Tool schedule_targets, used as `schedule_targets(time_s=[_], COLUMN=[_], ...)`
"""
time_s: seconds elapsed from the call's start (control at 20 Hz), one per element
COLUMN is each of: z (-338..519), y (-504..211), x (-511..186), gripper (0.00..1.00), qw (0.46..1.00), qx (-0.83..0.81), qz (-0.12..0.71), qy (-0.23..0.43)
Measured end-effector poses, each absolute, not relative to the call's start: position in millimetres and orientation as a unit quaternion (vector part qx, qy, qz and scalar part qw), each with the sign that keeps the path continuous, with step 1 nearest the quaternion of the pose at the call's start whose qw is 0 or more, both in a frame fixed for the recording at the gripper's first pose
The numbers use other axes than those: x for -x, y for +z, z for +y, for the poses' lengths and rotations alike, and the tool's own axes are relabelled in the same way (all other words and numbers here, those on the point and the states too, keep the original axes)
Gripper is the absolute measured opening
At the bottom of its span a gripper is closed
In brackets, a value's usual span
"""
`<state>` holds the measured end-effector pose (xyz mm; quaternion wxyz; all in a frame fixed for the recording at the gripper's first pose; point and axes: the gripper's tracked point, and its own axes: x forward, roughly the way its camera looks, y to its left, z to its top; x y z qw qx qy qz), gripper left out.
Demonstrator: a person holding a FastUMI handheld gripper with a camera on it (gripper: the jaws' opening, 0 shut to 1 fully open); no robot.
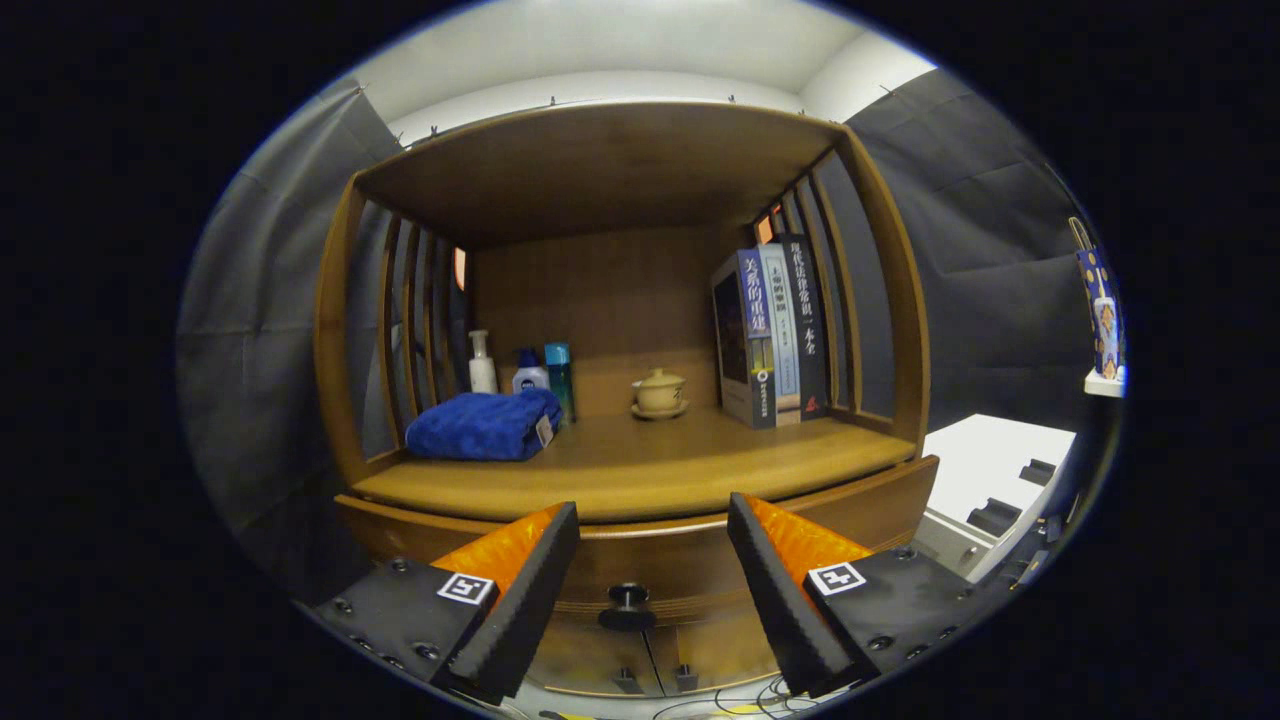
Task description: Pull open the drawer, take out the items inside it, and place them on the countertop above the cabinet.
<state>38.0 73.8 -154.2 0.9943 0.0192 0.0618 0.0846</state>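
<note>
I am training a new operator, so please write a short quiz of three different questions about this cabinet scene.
1. True or false: the drawer is already pulled open.
2. What lies between the gripper fingers: A) drawer knob B) blue towel C) lidded cup?
3. What stands at the countertop right end?

Key: 1 false. 2 A; fingers open, touching nothing. 3 Books.

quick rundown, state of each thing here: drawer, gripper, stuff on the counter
drawer: closed, knob untouched
gripper: open, fingers either side of the knob, not touching it
blue towel: folded, lying flat on countertop
lidded cup: lid on, sitting on its saucer
books: upright
bottles: upright, capped
</note>
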Motion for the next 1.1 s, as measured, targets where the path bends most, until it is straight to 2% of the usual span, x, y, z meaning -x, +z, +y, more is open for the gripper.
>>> schedule_targets(time_s=[0.5, 0.7, 0.8, 0.85, 1.1], z=[82.2, 89.3, 92.6, 93.3, 93.7], y=[-247.0, -257.4, -258.6, -259.0, -263.0], x=[-53.5, -53.7, -52.6, -53.2, -52.9], gripper=[0.99, 0.81, 0.66, 0.53, 0.46], qw=[0.985, 0.982, 0.982, 0.981, 0.981], qx=[0.003, -0.005, -0.011, -0.011, 0.003], qz=[0.137, 0.148, 0.150, 0.152, 0.149], qy=[0.102, 0.113, 0.117, 0.119, 0.128])
